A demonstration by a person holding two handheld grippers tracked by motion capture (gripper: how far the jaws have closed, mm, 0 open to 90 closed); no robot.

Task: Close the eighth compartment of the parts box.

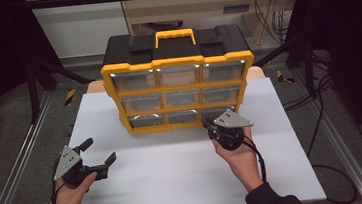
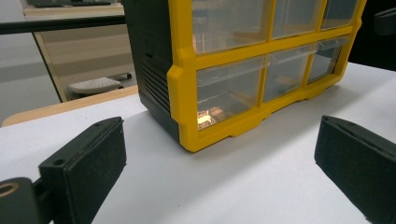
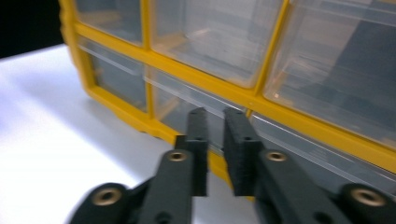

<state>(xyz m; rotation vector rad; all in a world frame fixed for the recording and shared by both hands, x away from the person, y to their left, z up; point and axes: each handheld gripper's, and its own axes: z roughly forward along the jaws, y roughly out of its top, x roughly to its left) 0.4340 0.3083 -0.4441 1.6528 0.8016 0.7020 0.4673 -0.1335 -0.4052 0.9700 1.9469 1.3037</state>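
A yellow-framed organizer [image 1: 179,82] with a black body, a yellow handle and three rows of clear drawers stands upright at the back middle of the white table [image 1: 176,183]. My left gripper [image 1: 99,151] rests low at the front left, well short of the organizer [image 2: 224,88], open wide with nothing between its fingers [image 2: 84,163]. My right gripper [image 1: 207,123] is held right in front of the bottom right drawer [image 1: 217,112]. Its jaws [image 3: 215,114] stand a narrow gap apart with nothing between them, pointing at the bottom row of the organizer [image 3: 261,93].
Metal frame rails [image 1: 14,168] run along both sides of the table. Black cables [image 1: 321,118] lie on the floor at the right. A wooden cabinet [image 1: 200,4] stands behind the organizer. Bare white tabletop lies between my two hands.
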